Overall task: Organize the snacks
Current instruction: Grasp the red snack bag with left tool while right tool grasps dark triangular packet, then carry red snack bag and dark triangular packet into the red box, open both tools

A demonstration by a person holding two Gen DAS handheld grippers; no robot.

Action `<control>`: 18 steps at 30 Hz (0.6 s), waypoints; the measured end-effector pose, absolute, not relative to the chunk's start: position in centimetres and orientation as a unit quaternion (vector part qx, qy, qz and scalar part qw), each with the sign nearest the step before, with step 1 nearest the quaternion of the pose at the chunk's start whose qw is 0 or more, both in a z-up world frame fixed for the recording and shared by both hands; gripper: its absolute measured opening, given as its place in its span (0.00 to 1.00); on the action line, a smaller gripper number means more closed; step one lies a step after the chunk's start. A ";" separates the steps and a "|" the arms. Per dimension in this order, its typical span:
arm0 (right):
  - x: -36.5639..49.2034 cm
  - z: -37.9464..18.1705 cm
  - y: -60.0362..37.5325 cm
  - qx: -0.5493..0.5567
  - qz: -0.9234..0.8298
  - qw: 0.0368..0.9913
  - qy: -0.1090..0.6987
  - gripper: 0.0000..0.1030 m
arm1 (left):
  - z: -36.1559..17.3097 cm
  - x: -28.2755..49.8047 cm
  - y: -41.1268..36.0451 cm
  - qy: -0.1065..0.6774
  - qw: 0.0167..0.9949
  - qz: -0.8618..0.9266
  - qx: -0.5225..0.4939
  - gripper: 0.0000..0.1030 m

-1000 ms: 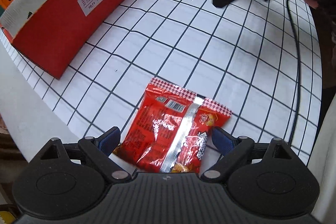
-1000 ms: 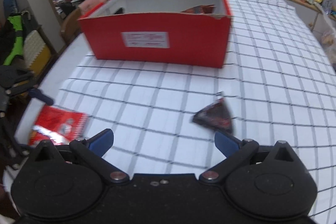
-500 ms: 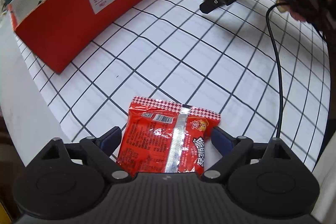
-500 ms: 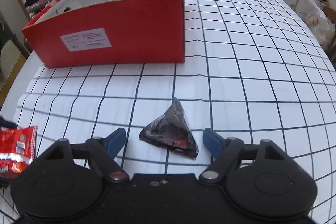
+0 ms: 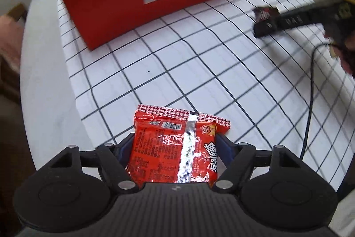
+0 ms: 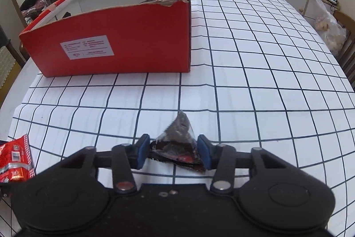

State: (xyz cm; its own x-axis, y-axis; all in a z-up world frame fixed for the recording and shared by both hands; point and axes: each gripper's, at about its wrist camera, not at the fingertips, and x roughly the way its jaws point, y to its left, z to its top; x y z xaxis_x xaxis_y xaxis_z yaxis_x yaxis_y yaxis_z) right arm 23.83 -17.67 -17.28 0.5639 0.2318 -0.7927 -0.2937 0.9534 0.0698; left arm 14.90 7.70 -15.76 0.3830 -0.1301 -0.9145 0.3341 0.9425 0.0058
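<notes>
1. Closing my left gripper [image 5: 175, 146] around one shiny red foil snack packet [image 5: 177, 146]; blue pads touch both sides near the table's left edge.
2. Closing my right gripper [image 6: 173, 153] on one small dark triangular snack pouch [image 6: 177, 143], pads pressing its sides.
3. One open red cardboard box [image 6: 124, 41] stands far left; bare checked tablecloth [image 6: 255, 72] lies between it and both grippers, and stretches wide to the right.
</notes>
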 end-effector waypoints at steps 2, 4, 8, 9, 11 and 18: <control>23.7 -17.2 -17.7 -0.030 0.152 0.883 0.444 0.38 | -15.8 14.8 8.0 0.536 0.830 -0.131 0.077 0.73; 23.4 -17.1 -17.7 -0.031 0.150 0.884 0.442 0.36 | -15.8 14.8 8.3 0.537 0.833 -0.120 0.061 0.73; 22.9 -16.7 -18.1 -0.015 0.148 0.885 0.441 0.33 | -15.5 14.6 8.8 0.536 0.837 -0.102 0.039 0.73; 22.8 -16.6 -18.1 -0.012 0.148 0.885 0.441 0.32 | -15.4 14.5 9.0 0.535 0.838 -0.099 0.032 0.73; 22.4 -16.3 -18.1 -0.012 0.149 0.886 0.439 0.32 | -15.2 14.4 9.4 0.535 0.840 -0.091 0.020 0.70; 21.0 -15.4 -18.0 -0.001 0.154 0.895 0.420 0.32 | -14.8 14.0 10.3 0.530 0.845 -0.076 -0.005 0.68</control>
